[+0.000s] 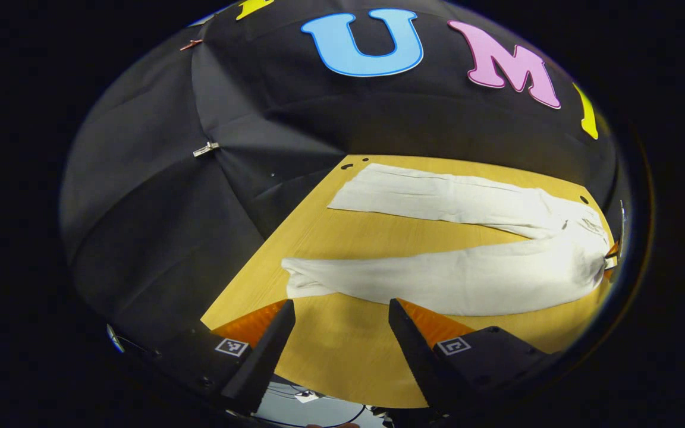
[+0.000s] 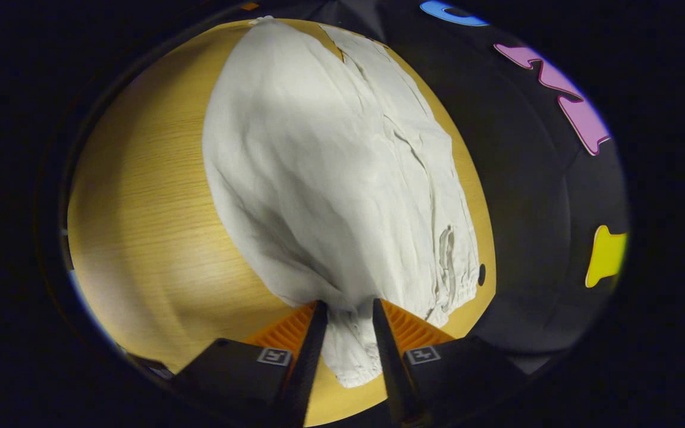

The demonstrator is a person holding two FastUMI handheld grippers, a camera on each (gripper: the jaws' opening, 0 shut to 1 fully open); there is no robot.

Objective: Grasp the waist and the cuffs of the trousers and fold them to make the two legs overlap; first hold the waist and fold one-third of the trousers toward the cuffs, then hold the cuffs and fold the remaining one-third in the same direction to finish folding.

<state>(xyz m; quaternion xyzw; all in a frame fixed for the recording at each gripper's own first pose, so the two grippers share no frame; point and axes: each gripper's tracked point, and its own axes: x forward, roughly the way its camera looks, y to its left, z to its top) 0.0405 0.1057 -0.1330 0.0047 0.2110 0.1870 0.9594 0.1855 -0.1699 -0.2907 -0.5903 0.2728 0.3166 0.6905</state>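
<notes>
Trousers (image 1: 437,261) flat on table (image 1: 342,362), legs splayed in a V, not yet overlapped. Left gripper (image 1: 342,333): jaws wide, empty, hovering just short of near-leg cuff (image 1: 301,282), which lies ahead and slightly left of its fingers. Right gripper (image 2: 345,333): jaws narrow, clamped on bunched waist (image 2: 348,345) between its fingers; legs run straight away from it. Long axis spans gripper to gripper. Judgement: left is nearer the cuff, so it takes that end.
</notes>
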